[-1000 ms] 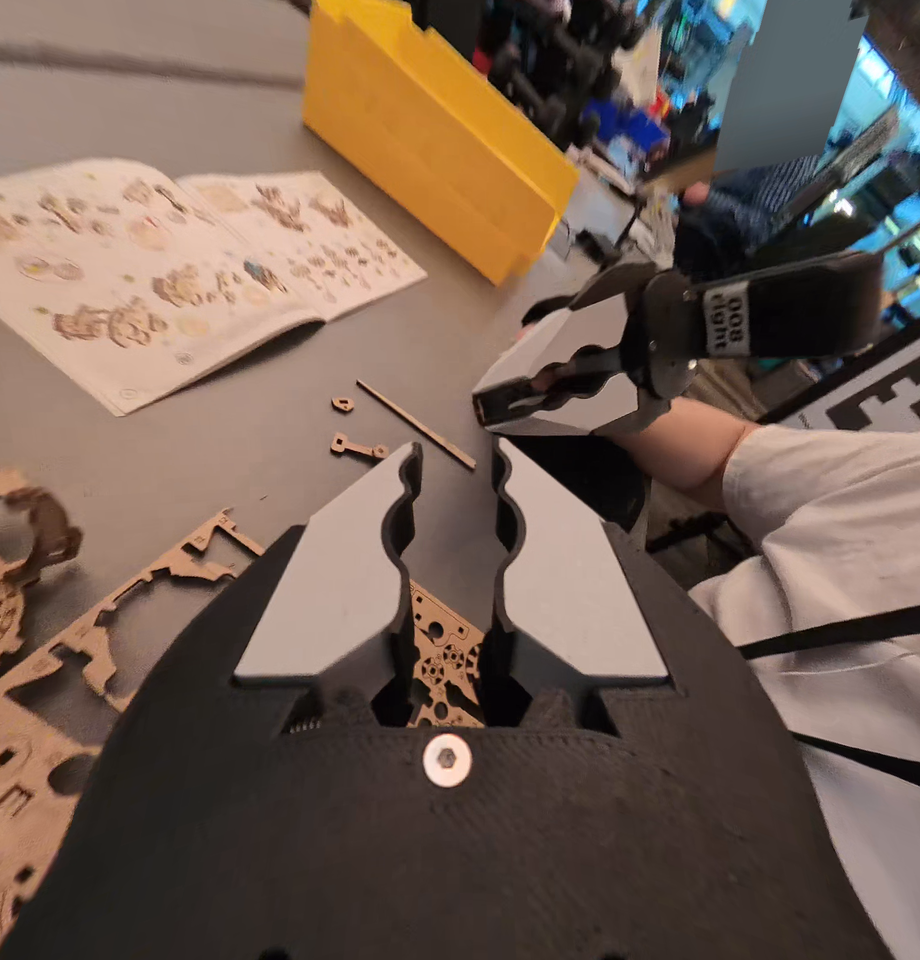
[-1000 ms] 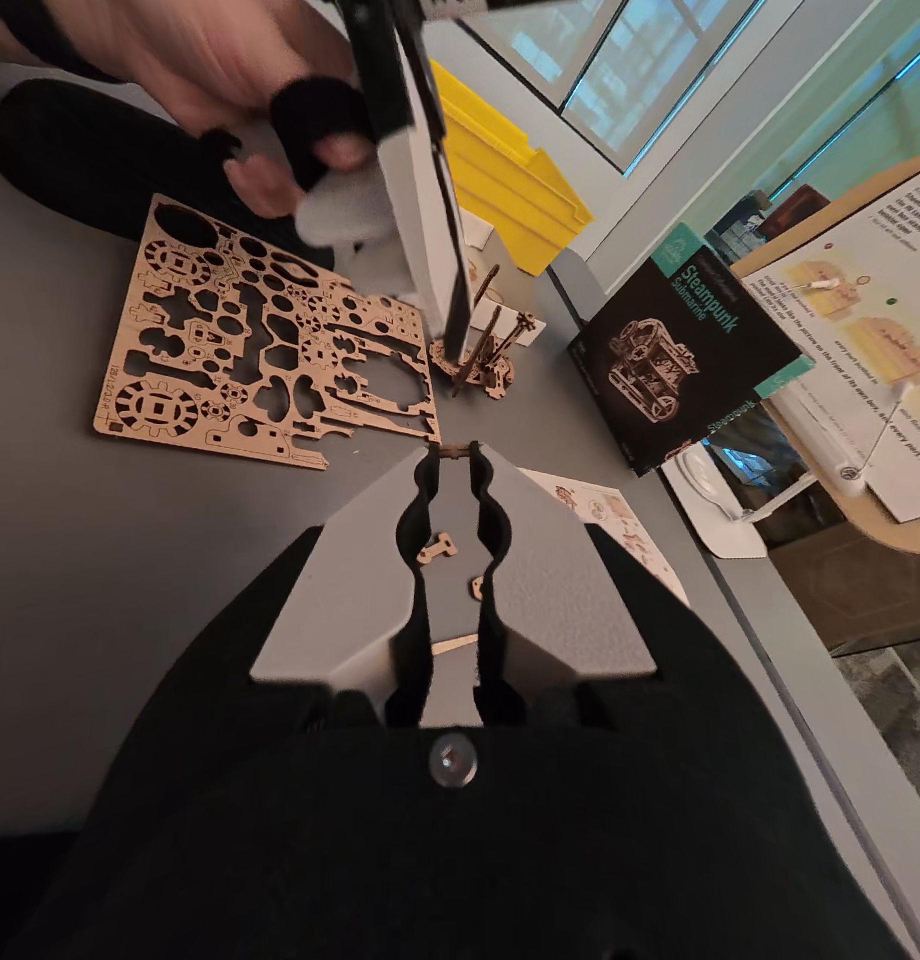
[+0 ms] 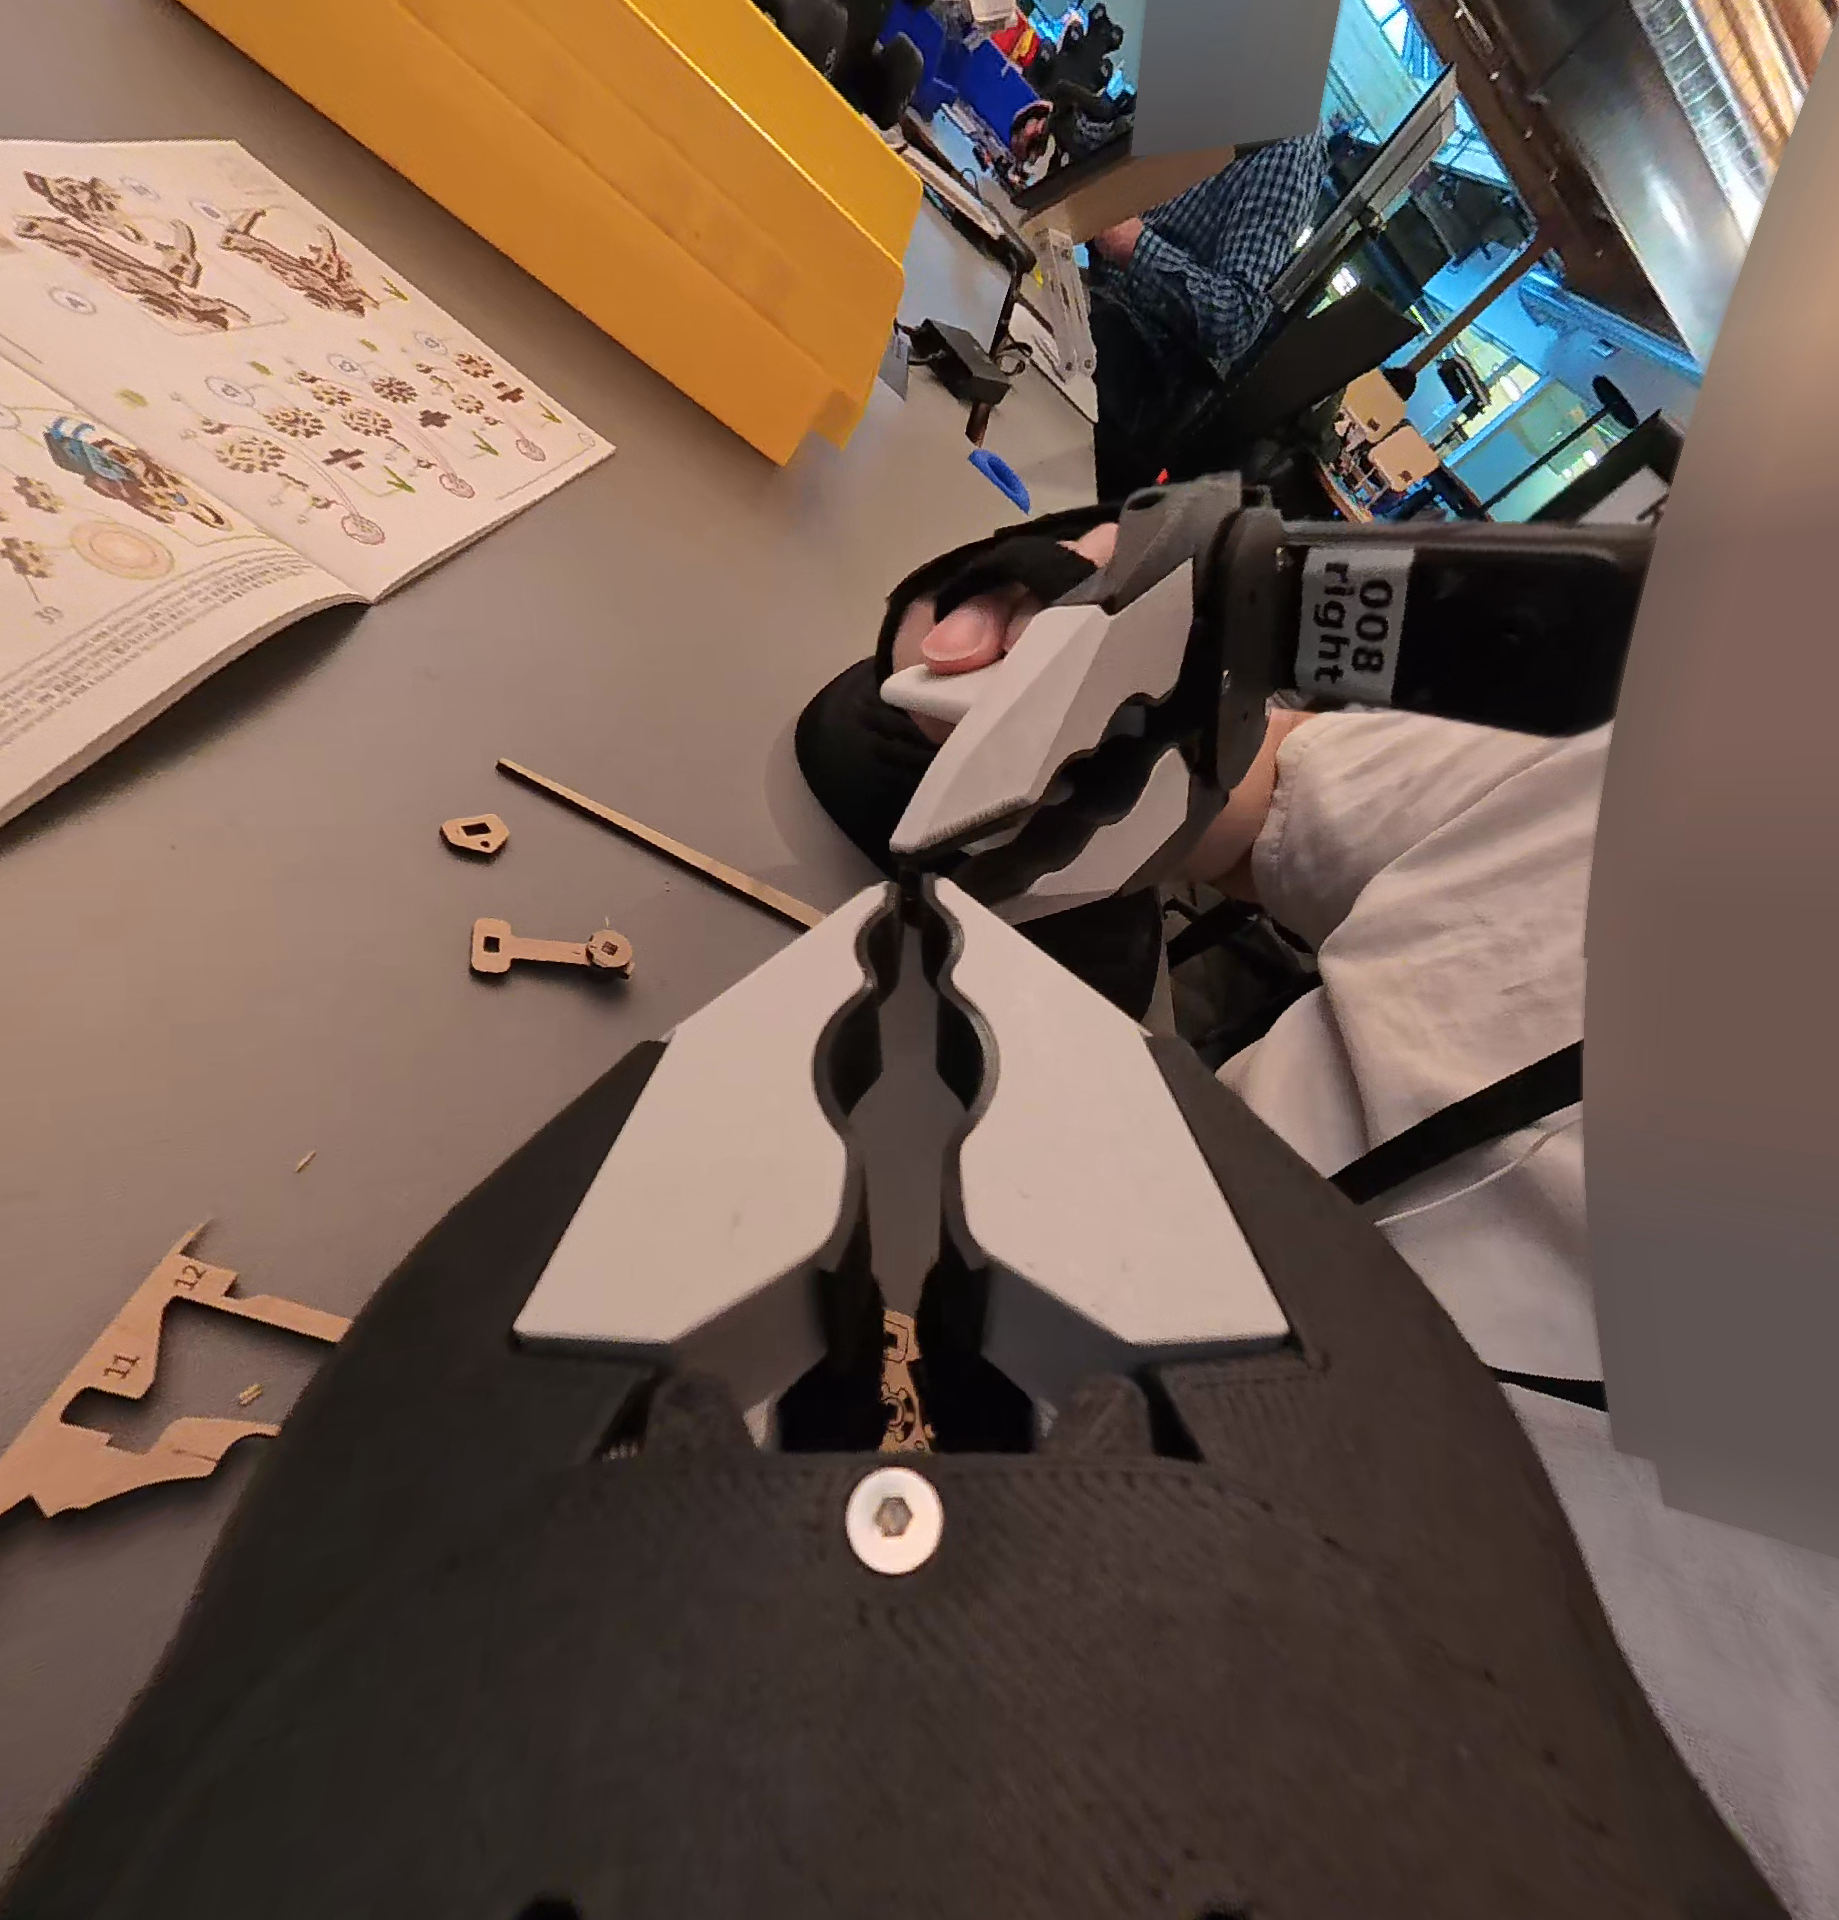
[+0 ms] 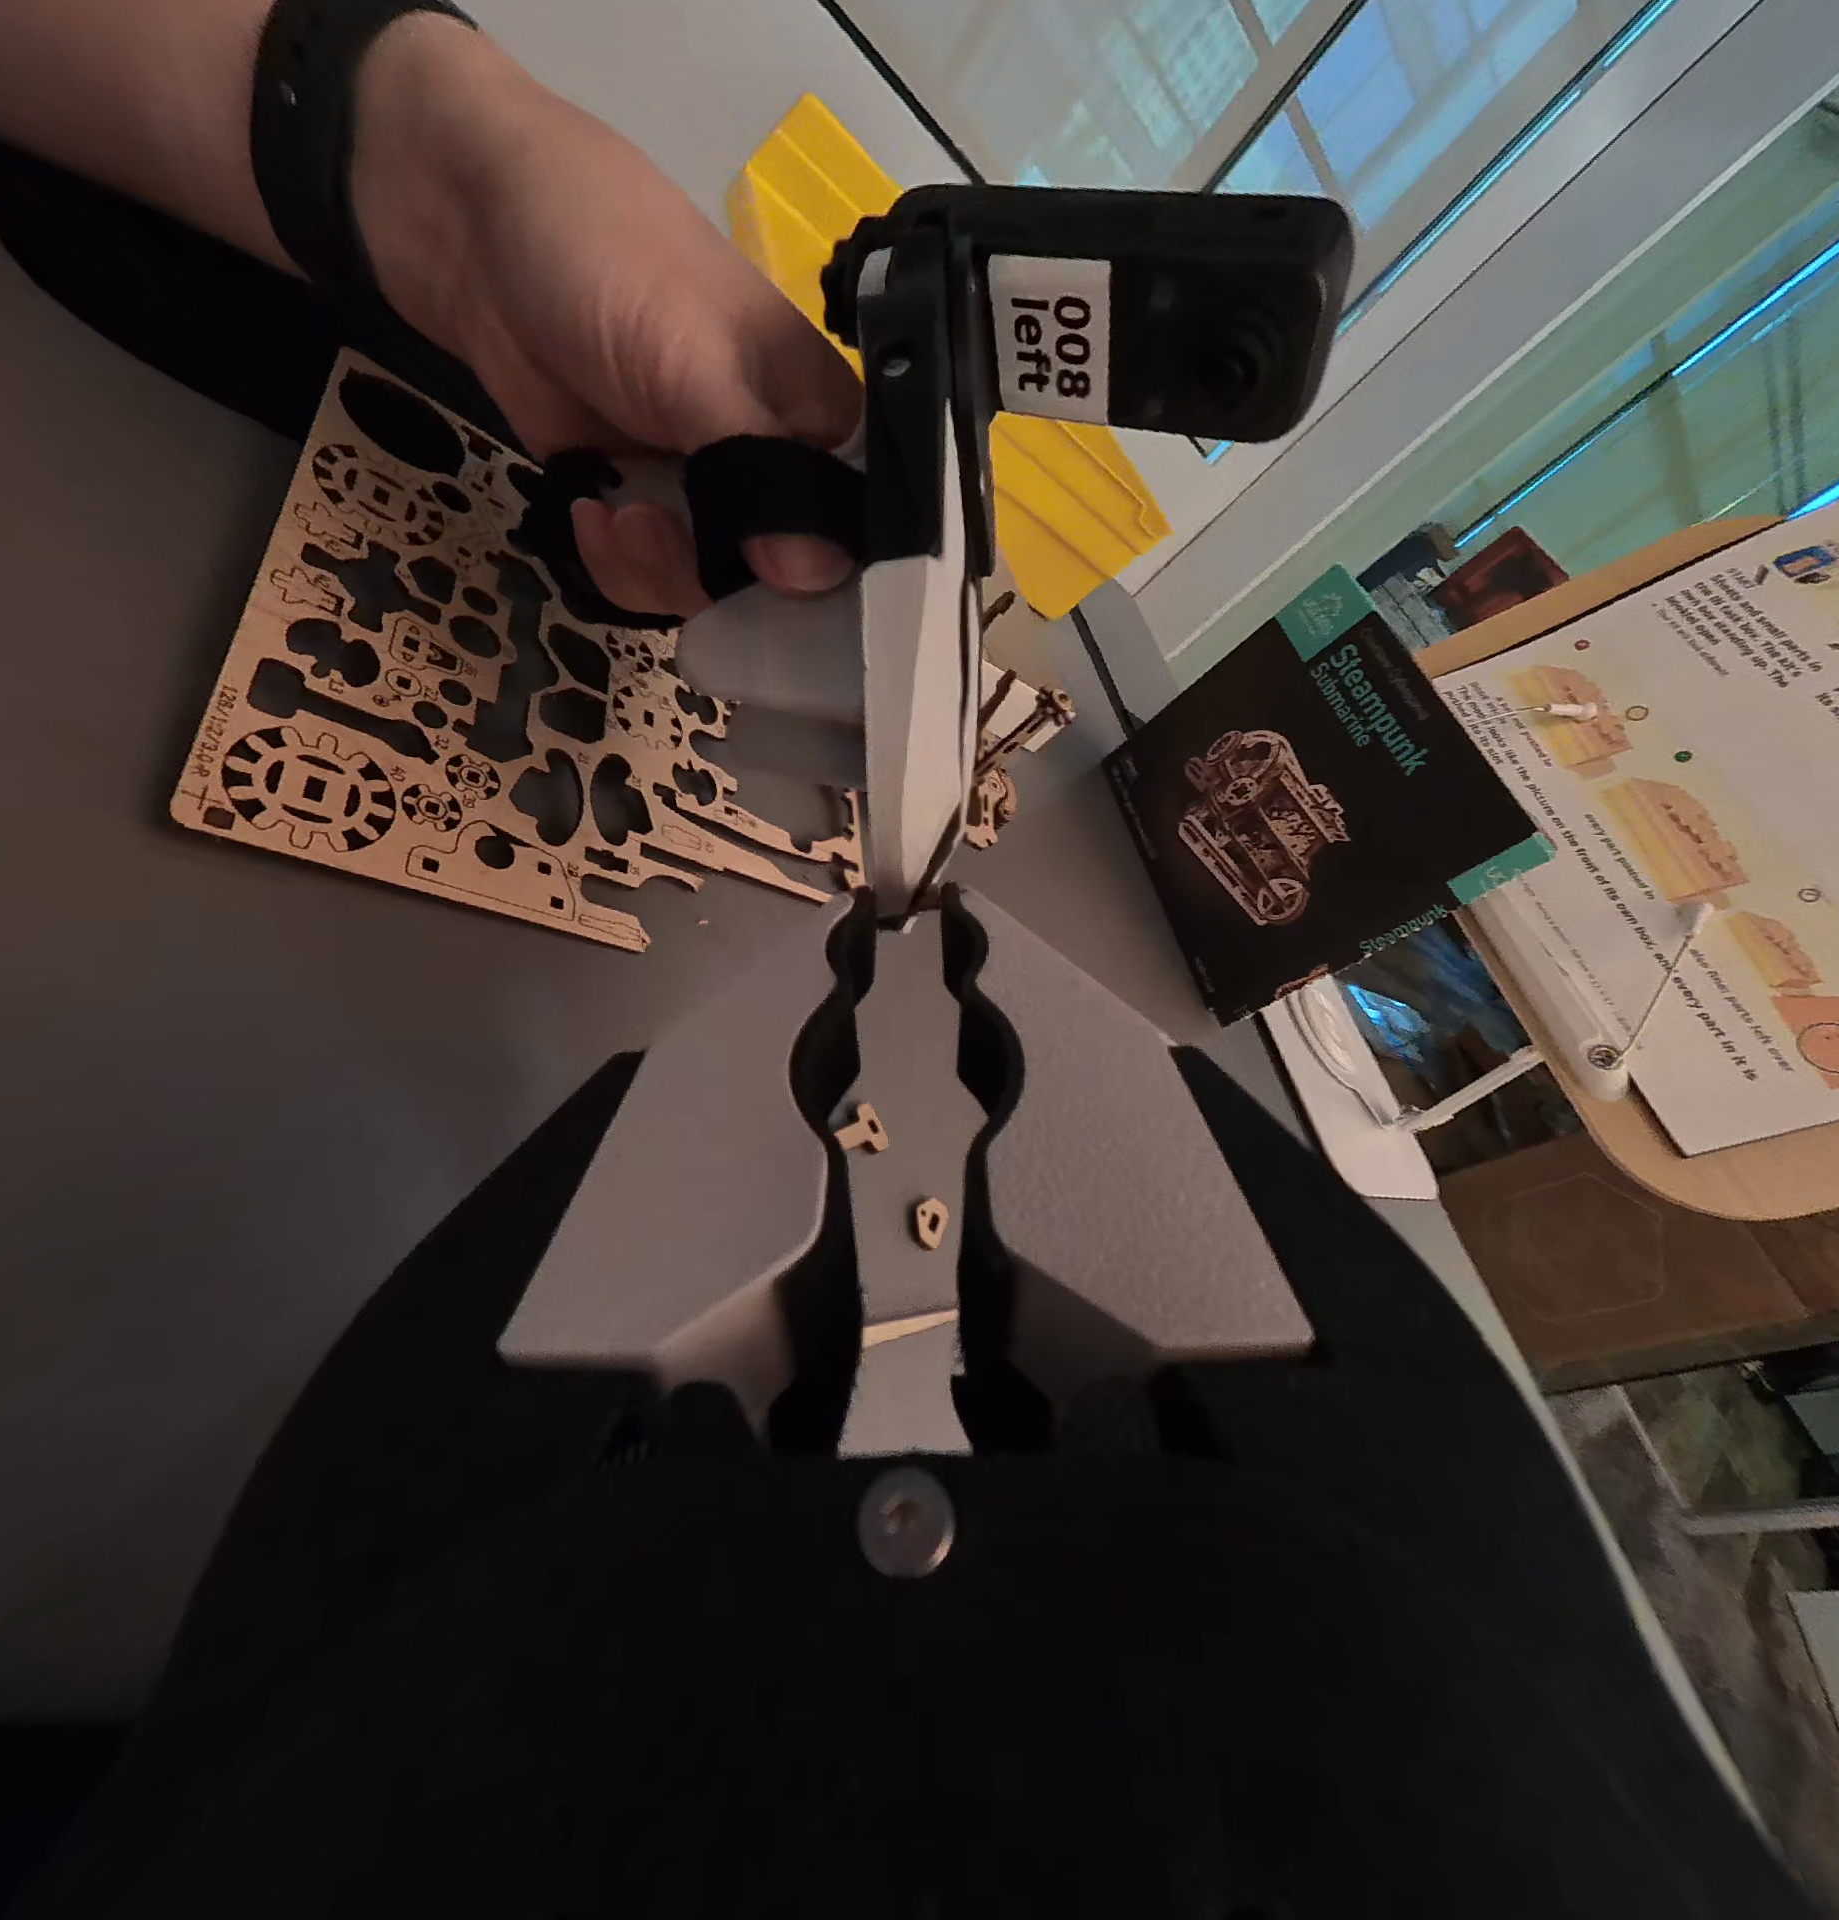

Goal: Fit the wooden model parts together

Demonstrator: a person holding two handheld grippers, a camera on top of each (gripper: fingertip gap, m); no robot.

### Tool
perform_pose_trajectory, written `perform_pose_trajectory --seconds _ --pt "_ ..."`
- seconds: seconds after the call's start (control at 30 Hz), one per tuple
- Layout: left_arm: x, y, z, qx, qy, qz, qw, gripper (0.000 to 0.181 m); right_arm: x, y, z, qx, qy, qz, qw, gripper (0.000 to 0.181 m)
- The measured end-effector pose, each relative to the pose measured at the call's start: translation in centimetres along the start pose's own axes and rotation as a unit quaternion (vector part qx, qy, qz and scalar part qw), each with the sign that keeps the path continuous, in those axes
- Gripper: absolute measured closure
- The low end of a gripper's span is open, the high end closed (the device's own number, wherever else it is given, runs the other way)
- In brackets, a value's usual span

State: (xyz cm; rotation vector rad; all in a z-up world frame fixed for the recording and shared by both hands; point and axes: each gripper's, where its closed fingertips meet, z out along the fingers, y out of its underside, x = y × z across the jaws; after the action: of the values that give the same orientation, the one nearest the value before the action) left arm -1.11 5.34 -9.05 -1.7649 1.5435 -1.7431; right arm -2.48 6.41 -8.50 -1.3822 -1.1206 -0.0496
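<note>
Left gripper [image 3: 910, 902]: fingers nearly closed at the tips, pinching a small dark piece too small to identify. Right gripper [image 4: 902, 914]: fingers narrowed on a thin wooden stick [image 4: 954, 831], meeting the left tips at 12 o'clock. On the worktop [image 3: 271, 1039], loose wooden parts [image 3: 549, 951] at 10 o'clock; cut-out part sheet [image 4: 458, 707] at 11 o'clock in the right view. Farther: instruction booklet [image 3: 219, 416], yellow bin [image 3: 634, 187].

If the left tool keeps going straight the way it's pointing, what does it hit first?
Most likely the right tool: the left tool points tip to tip at it, with almost no gap showing. Whether they already touch is unclear.
</note>
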Motion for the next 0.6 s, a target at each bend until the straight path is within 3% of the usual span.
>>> perform_pose_trajectory --seconds 0.13,0.2,0.3,0.37,0.6 --pt "-0.2 0.1 -0.3 0.006 -0.005 0.015 1.0 0.181 -0.5 1.4 -0.3 -0.018 -0.071 0.06 0.996 0.161" --pt "-0.2 0.2 -0.4 0.0 -0.009 0.034 0.999 0.181 -0.5 1.5 -0.5 -0.002 -0.114 0.156 0.981 0.163" --pt "-0.3 0.5 -0.2 -0.015 -0.026 0.069 0.997 0.181 0.3 -0.1 -0.6 0.068 -0.168 0.331 0.926 0.169" --pt "-0.1 0.6 0.0 -0.02 -0.031 0.086 0.996 0.181 0.4 -0.7 -0.7 0.093 -0.196 0.394 0.893 0.17" --pt "0.2 0.9 0.1 -0.032 -0.039 0.125 0.991 0.181 -0.4 0.1 -0.4 0.068 -0.223 0.435 0.869 0.171"
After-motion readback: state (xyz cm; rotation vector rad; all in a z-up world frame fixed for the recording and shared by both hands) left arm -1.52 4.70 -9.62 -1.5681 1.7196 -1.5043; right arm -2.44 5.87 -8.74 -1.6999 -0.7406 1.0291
